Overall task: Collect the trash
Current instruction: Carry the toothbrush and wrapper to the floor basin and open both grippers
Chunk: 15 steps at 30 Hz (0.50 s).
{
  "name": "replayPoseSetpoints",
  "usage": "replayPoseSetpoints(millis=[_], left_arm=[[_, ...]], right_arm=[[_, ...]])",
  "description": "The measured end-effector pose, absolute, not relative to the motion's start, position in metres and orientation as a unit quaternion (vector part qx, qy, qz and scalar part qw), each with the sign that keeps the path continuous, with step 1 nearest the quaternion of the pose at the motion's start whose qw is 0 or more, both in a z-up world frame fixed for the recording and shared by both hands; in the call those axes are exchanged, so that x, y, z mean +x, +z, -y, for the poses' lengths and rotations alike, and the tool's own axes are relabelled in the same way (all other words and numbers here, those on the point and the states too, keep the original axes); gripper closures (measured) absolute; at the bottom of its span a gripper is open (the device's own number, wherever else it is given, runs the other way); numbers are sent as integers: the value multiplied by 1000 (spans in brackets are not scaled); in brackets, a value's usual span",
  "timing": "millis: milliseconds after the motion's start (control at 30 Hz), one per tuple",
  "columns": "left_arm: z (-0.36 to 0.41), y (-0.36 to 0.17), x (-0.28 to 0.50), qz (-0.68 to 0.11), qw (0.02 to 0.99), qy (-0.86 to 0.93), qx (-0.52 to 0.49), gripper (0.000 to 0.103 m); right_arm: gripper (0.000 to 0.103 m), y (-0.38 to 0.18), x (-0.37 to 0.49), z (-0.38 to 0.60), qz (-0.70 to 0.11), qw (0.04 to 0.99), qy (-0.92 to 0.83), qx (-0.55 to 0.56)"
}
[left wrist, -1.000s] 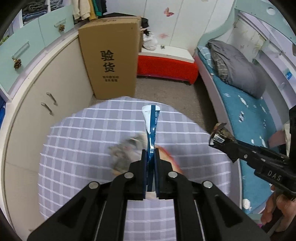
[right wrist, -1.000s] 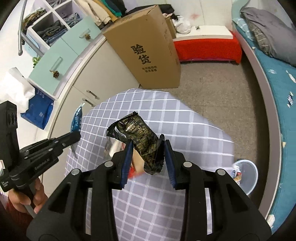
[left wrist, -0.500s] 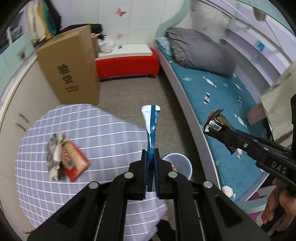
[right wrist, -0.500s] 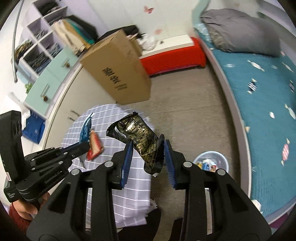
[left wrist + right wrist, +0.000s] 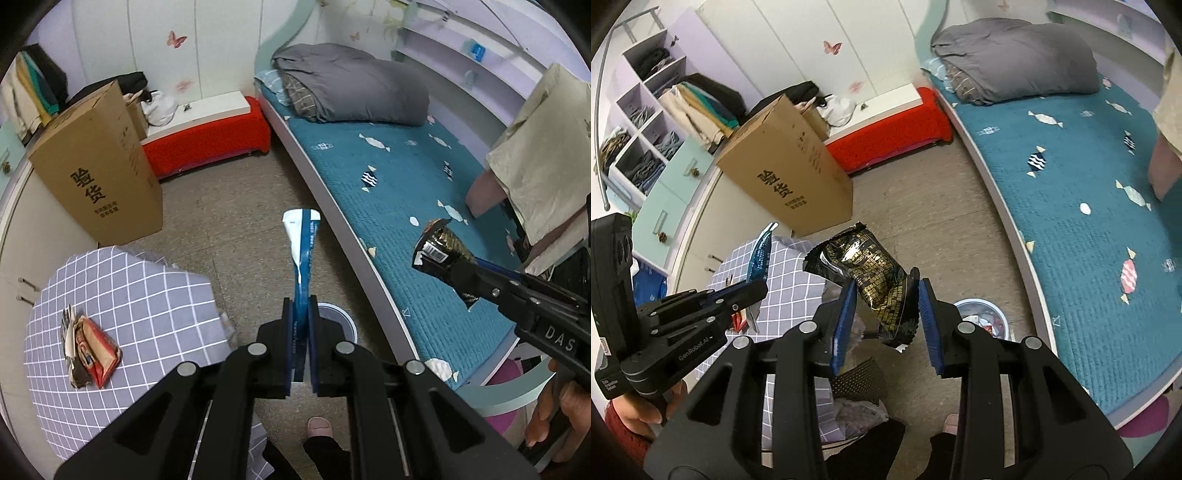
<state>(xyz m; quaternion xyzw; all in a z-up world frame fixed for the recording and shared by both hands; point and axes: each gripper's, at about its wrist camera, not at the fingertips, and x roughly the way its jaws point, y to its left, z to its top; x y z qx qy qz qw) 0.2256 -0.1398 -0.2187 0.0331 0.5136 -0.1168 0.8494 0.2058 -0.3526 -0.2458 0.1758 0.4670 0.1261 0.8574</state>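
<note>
The left gripper (image 5: 301, 347) jaws pinch a thin blue wrapper (image 5: 303, 251) by its end; the right gripper (image 5: 886, 321) jaws clamp a crinkly black packet (image 5: 868, 277), both light, limp and slippery, above the floor near the bin (image 5: 991, 310)

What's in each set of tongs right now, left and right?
Left tongs: closed on the blue wrapper.
Right tongs: closed on the black and gold snack bag.
</note>
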Motion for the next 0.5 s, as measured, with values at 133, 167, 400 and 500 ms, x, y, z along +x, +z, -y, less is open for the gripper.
replayPoseSetpoints(millis=[133,167,400,500], left_arm=[[156,-217,229,-514,848,-119,44,96],[159,-216,230,-514,848,-120,47,96],[176,-214,226,-513,847,-126,61,95],[183,-213,223,-511,847,-131,66,95]], right_arm=[[56,-249,205,366,-459,861,110,188],[51,-251,206,368,-457,861,111,195],[44,-259,206,382,-455,861,99,206],[43,-252,202,384,-447,867,94,202]])
